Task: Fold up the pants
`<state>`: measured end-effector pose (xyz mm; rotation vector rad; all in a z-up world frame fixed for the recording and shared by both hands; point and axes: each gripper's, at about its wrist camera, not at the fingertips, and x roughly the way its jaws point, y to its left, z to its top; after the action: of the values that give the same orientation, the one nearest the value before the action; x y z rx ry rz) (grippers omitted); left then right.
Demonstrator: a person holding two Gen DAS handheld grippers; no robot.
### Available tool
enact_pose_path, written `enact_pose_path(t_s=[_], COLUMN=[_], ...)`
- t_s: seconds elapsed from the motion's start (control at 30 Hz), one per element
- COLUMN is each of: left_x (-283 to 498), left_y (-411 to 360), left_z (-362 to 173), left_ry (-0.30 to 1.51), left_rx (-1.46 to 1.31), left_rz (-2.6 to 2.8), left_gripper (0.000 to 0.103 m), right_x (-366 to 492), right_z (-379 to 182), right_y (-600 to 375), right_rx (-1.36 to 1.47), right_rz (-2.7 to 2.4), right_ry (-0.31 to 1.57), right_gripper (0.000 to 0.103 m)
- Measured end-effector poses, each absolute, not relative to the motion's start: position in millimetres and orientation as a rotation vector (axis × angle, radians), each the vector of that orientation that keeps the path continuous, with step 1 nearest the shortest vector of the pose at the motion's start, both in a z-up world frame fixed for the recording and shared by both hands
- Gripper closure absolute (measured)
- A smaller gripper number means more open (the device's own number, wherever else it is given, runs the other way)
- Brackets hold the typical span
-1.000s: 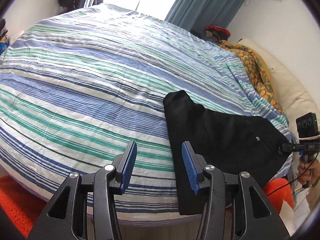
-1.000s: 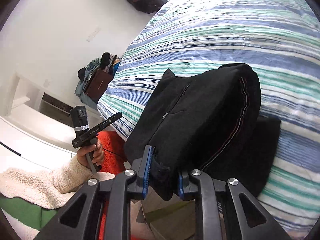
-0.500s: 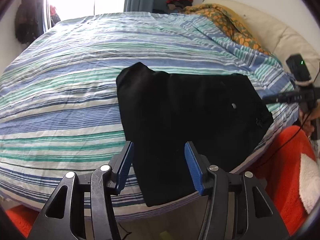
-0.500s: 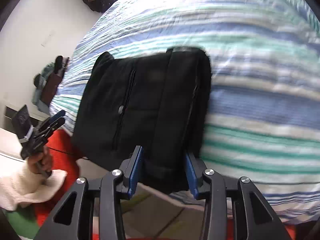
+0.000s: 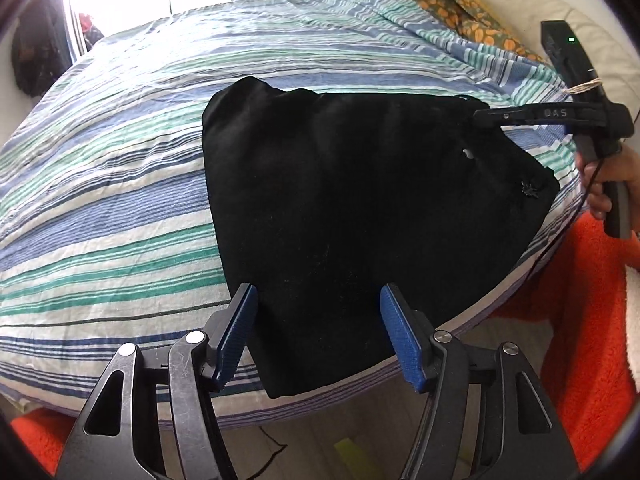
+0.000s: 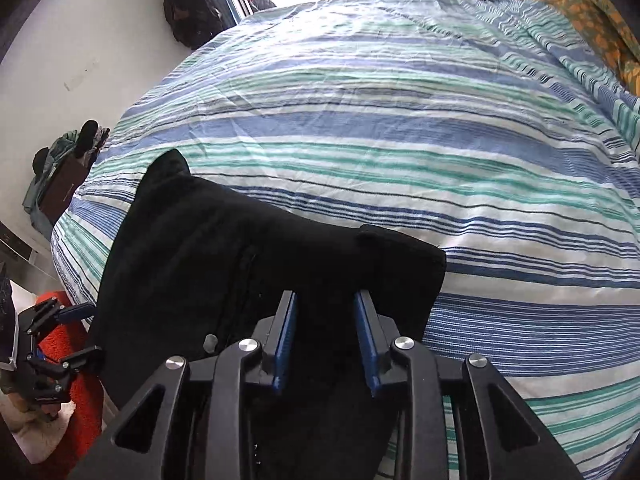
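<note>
Black pants [image 5: 360,208] lie folded on the near corner of a striped bed [image 5: 120,168], one end hanging over the bed's edge. My left gripper [image 5: 316,312] is open, its blue pads either side of the hanging end, above the cloth. My right gripper [image 6: 325,316] is open over the far end of the pants [image 6: 224,264], with cloth between and under its pads; it also shows at the right of the left wrist view [image 5: 520,114]. The left gripper shows at the lower left of the right wrist view [image 6: 76,332].
An orange-patterned blanket [image 5: 448,12] and a cream pillow [image 5: 532,4] lie at the bed's head. An orange-red rug [image 5: 580,320] covers the floor beside the bed. Clothes and a bag [image 6: 60,184] stand by the white wall.
My right gripper has opened and let go of the pants, which now lie flat. My left gripper has swung right and now straddles the hanging end.
</note>
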<state>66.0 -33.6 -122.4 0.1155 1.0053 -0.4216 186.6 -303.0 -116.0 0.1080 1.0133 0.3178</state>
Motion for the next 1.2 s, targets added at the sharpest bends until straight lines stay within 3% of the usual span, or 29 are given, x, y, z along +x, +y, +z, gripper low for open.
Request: enact_pose_path(t_s=[0.17,0.3,0.4,0.43,0.47,0.53,0.63,0.77,0.97,1.0,1.03,1.07,1.13,1.2], left_x=[70,72,73,74,76,83,98,123,133,132,132,131,127,122], left_y=[-31,-36,-32,-27,-21,-5,22,30,0,-3,-3,0,4,0], left_z=[-122,-125,-121,-118,-115,-109,-112,-144,-158,-157,-155,-154,-148,-134], left_ry=[1.016,1.028,1.034,1.031,1.023,1.015,1.047,1.229,1.299,1.300,1.297,1.288,1.262,1.222], left_rx=[0.081,0.097,0.077,0.055,0.026,-0.054,-0.205,-0.391,-0.361,-0.355,-0.361,-0.372,-0.398,-0.343], left_rz=[-0.421,-0.418,-0.417,-0.416,-0.411,-0.391,-0.371,-0.458,-0.545,-0.538,-0.527,-0.505,-0.498,-0.498], left_gripper=[0.037,0.030,0.029,0.029,0.029,0.027,0.026,0.026,0.023,0.025,0.035,0.044,0.075,0.084], right_x=[128,96,86,87,88,89,104,133,152,151,150,148,142,134], right_z=[-81,-120,-123,-118,-113,-100,-100,-146,-202,-202,-199,-195,-182,-163], right_y=[-290,-288,-292,-297,-304,-320,-348,-377,-368,-366,-363,-359,-352,-341], right_rx=[0.013,-0.021,0.001,0.055,0.104,0.169,0.290,0.541,0.721,0.722,0.707,0.674,0.588,0.484], right_rz=[0.416,0.370,0.370,0.387,0.388,0.360,0.346,0.390,0.482,0.479,0.480,0.478,0.468,0.466], right_ry=[0.999,1.151,1.108,1.099,1.083,1.027,1.028,1.169,1.294,1.290,1.286,1.279,1.250,1.211], right_gripper=[0.073,0.071,0.069,0.058,0.041,0.030,0.030,0.030,0.026,0.026,0.030,0.041,0.054,0.062])
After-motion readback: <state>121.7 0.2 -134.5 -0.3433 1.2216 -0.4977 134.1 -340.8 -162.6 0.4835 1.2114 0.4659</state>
